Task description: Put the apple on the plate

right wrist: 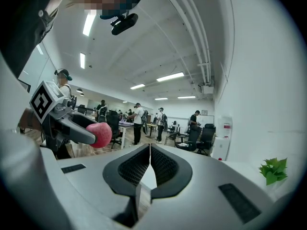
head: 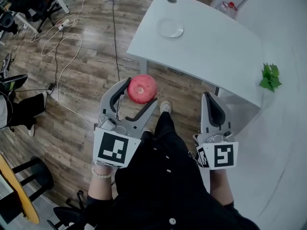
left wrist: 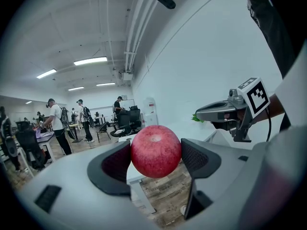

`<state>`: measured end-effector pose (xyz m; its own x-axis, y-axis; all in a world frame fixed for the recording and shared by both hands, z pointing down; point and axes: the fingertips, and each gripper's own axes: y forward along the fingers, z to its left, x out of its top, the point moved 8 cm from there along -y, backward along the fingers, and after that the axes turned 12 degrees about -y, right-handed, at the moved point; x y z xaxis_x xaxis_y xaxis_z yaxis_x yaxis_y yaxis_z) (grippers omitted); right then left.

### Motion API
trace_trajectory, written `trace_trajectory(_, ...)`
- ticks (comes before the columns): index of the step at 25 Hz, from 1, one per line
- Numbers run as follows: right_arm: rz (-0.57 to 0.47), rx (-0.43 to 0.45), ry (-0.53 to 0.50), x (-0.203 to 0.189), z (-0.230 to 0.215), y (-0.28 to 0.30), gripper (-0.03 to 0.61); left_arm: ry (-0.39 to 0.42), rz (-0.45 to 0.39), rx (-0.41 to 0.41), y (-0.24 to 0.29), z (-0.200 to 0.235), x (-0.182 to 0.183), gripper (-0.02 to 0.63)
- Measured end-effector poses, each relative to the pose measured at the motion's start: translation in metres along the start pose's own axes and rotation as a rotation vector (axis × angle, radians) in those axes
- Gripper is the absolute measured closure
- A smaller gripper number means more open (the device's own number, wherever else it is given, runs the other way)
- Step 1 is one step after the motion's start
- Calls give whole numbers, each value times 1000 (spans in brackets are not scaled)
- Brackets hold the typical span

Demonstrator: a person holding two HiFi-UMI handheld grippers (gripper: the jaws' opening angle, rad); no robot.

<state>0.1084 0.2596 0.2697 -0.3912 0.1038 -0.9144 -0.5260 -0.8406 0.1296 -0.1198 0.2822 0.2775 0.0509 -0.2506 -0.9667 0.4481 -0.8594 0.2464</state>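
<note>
We record a round red apple [left wrist: 156, 151] with finely speckled skin, clamped between the dark mesh-textured pads of the left gripper [head: 140, 92]. Its jaws stand apart by the fruit's width and press it on both sides. The apple is held in the air above the wooden plank floor [head: 91, 80], short of the smooth white table [head: 211, 51]. A clear, shallow, round plate [head: 170, 28] sits empty near the table's far end. The right gripper [right wrist: 150, 152] has its textured jaws pressed together, holding nothing.
</note>
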Motion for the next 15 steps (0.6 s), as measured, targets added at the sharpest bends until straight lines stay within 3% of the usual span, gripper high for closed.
trace_trajectory(15, -15, 67, 32, -31, -62, 68, 535, -6, 3, 32, 83, 7, 20, 272)
